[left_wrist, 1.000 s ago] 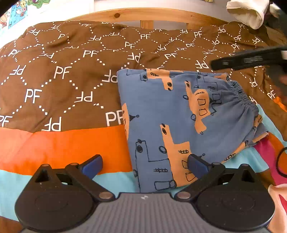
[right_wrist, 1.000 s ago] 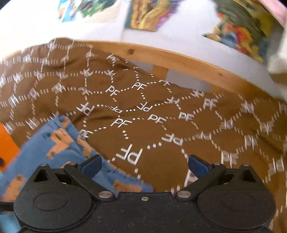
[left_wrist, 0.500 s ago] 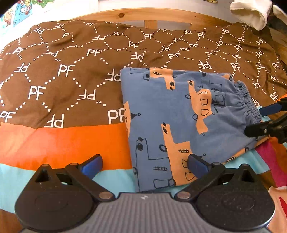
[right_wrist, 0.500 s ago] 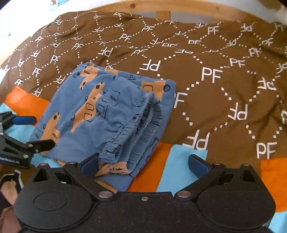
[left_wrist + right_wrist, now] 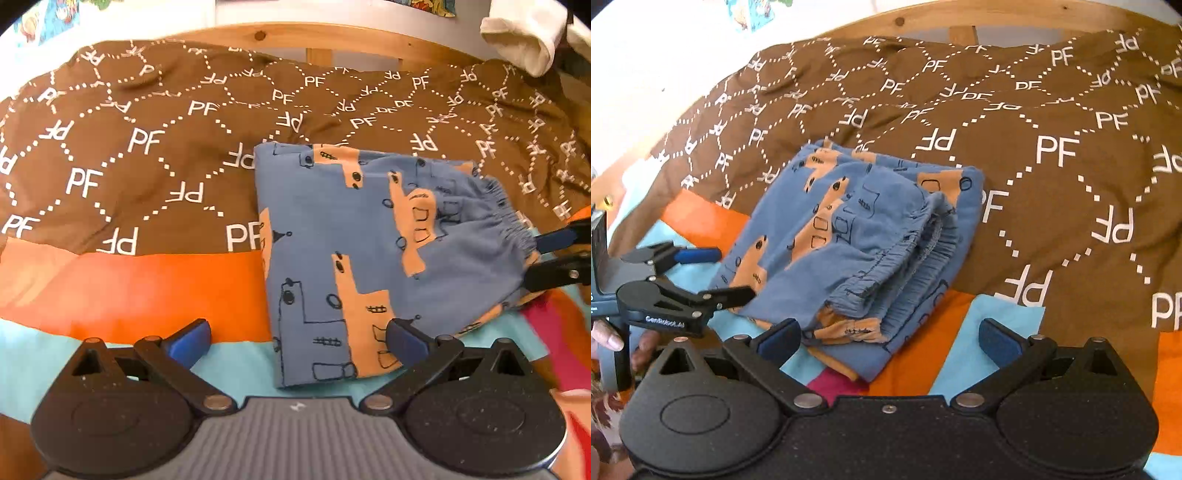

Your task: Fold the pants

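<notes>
The pants (image 5: 373,251) lay folded compactly mid-bedspread (image 5: 129,177). The left gripper (image 5: 297,341) and right gripper (image 5: 888,341) flanked them, fingers spread, gripping nothing, apparently released after folding.

one pants (image 5: 373,251) (folded), two grippers, one bedspread (image 5: 147,155)

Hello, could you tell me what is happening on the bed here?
A person with two handheld grippers is folding blue pants on a brown patterned bedspread. The pants already lie in a compact fold. The left gripper is open at one end, the right gripper open at the elastic waistband; neither grips them.
</notes>
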`<act>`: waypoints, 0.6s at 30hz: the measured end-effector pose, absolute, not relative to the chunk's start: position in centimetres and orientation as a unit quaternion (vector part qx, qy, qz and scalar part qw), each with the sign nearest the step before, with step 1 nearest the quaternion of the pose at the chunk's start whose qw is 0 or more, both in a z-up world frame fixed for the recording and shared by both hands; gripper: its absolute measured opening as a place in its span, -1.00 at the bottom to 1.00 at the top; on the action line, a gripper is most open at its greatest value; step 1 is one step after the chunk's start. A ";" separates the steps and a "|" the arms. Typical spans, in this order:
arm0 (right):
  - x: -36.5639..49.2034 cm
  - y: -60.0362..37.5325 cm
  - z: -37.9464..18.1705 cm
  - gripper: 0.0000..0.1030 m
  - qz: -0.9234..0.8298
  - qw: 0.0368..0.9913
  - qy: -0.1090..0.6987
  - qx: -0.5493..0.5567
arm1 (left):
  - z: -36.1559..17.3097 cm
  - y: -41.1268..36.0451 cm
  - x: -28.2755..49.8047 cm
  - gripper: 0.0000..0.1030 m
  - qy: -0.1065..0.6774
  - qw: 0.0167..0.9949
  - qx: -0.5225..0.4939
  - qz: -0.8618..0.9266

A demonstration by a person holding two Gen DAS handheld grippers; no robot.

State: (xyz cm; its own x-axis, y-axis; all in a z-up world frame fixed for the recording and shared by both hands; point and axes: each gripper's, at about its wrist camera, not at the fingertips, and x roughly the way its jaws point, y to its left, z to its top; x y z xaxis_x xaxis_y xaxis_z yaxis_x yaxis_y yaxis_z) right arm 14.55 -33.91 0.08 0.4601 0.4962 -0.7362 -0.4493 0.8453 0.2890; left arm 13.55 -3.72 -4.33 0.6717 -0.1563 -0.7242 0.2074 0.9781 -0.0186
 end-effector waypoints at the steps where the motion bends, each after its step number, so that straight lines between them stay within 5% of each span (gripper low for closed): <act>1: 14.6 -34.2 0.1 0.99 0.276 0.856 0.436 0.036 | -4.0 -3.4 13.7 1.00 0.393 0.913 0.021 -0.111; 18: 20.2 -38.1 -2.9 0.99 0.336 0.834 0.345 0.270 | -4.7 -1.9 18.8 1.00 0.386 0.887 -0.100 -0.235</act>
